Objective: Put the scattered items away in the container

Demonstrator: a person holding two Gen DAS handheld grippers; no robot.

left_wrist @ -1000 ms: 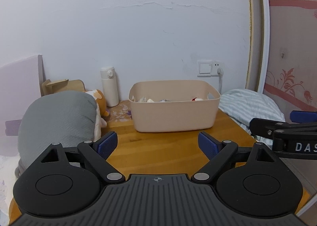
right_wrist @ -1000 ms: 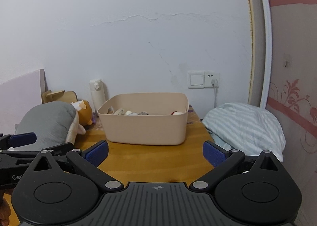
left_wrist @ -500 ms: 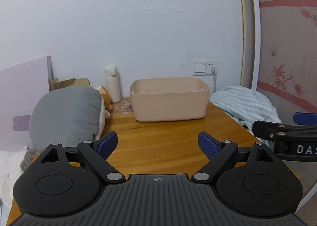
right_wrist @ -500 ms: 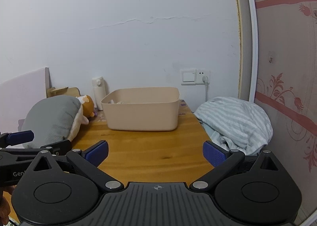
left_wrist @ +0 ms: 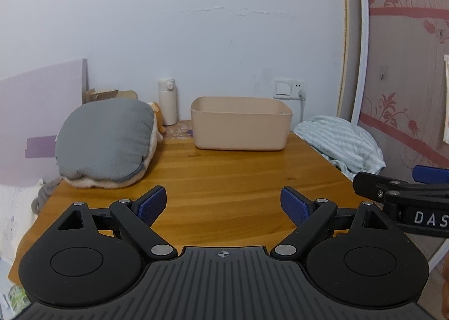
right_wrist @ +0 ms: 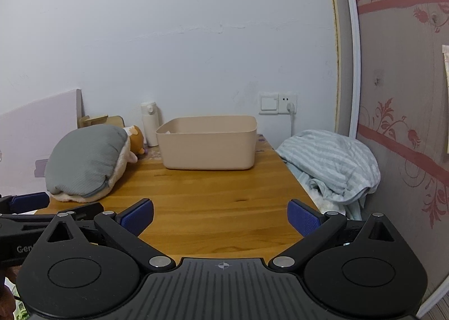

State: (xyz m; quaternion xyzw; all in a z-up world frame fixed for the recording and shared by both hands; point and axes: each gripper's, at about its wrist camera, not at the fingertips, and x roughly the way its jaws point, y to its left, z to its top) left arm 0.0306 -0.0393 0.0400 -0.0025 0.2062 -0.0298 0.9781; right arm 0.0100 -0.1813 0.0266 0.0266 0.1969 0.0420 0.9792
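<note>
A: Nearest first?
B: The left black two-finger gripper (left_wrist: pixel 223 203) has its jaws spread wide, nothing between the blue pads; the right black two-finger gripper (right_wrist: pixel 220 214) likewise. "DAS" reads on the right one's side, "Gen" on the left one's.
A: Beyond the jaws?
B: Bare orange-brown wooden tabletop (left_wrist: pixel 224 179), then a grey cushion (left_wrist: pixel 106 137) ahead-left. Straight ahead, well apart from the jaws, stands the beige rectangular plastic bin (left_wrist: pixel 241 130); its contents are hidden. A white flask (left_wrist: pixel 167 102) stands behind-left of it.
</note>
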